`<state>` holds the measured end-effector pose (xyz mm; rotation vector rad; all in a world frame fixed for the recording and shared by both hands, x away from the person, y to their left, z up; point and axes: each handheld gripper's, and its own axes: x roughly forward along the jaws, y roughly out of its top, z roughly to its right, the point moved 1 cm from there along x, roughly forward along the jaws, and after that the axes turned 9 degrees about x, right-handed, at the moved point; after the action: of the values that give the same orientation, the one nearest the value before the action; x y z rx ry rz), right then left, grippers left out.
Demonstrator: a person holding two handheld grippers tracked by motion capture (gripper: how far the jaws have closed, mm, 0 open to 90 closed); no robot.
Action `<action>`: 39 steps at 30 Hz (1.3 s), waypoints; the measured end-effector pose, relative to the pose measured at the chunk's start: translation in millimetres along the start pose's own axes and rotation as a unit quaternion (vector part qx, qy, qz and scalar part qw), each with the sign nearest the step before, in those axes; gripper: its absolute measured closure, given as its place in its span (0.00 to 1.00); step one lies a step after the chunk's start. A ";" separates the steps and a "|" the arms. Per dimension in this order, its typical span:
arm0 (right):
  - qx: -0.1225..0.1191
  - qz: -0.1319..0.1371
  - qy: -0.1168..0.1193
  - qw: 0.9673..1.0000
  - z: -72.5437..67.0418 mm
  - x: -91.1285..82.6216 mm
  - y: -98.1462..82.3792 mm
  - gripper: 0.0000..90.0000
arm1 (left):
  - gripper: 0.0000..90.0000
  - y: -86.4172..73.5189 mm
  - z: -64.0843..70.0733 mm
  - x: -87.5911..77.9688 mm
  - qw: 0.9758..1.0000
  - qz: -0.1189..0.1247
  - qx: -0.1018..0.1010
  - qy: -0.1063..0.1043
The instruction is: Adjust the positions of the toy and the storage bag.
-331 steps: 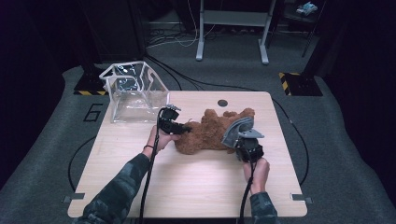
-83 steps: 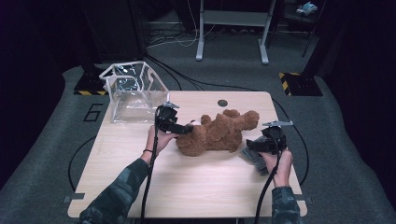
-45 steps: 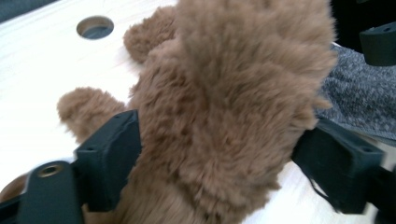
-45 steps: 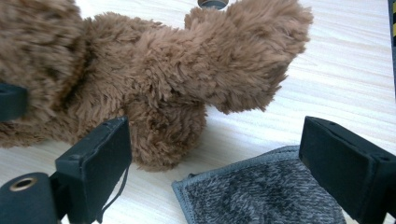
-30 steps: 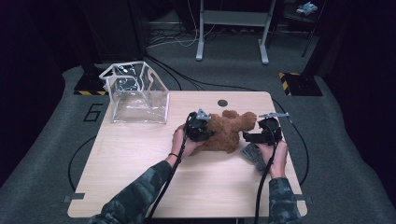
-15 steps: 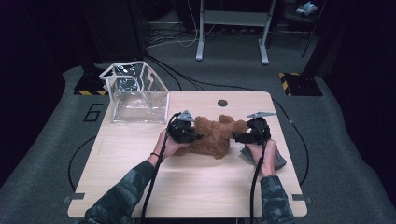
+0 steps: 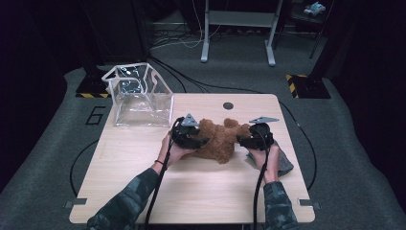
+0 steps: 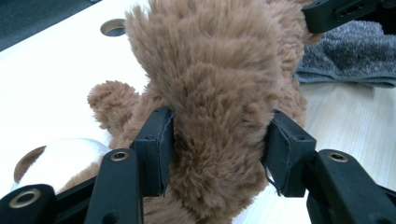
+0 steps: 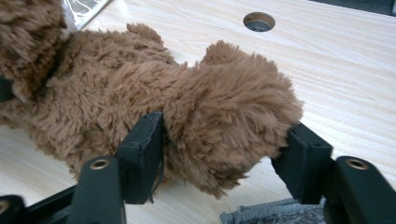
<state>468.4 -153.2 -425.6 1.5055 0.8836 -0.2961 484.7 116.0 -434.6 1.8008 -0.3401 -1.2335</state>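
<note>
The teddy bear point(image 7: 221, 139) lies on the table point(image 7: 201, 187), a little in front of the round hole point(image 7: 228, 105) in the tabletop and well to the right of the clear bag point(image 7: 141, 98). Compared with half a second ago, both grippers sit tighter against the bear, one at each end.

The left gripper point(image 7: 191, 136) has just been opening its jaws, and in the left gripper view they now straddle a thick furry limb, with both pads touching the fur on either side point(image 8: 161, 149). The right gripper point(image 7: 251, 140) has just been closing, and in the right gripper view its jaws bracket another plush limb; the left pad point(image 9: 142, 149) presses into the fur, the other is right at its edge.

A grey cloth point(image 7: 282, 160) lies on the table just beside the bear, under the person's right hand.

Judging from this, the work is a two-handed grasp of the bear: each gripper has taken a limb, and the likely next step is lifting it together, probably toward the clear bag. The soft fur gives way, so a grip may slip unless both sides squeeze firmly.
</note>
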 end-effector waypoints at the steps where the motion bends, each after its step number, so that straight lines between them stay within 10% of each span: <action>1: -0.002 0.001 -0.001 1.000 0.5 -0.5 0.1 0.47 | 0.54 0.9 0.8 0.5 1.000 0.002 -0.002 -0.002; 11: -0.017 0.005 0.002 1.000 -1.9 -0.5 2.9 0.74 | 0.83 7.0 3.0 0.5 1.000 0.000 0.006 0.010; 39: -0.032 0.085 -0.026 0.996 -21.9 -60.5 40.2 0.78 | 0.85 55.4 -24.8 -15.1 0.998 0.043 0.010 0.048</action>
<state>448.0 -149.6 -352.6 1.4964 0.7135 -0.1802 512.5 107.8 -379.2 1.8369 -0.3728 -1.0841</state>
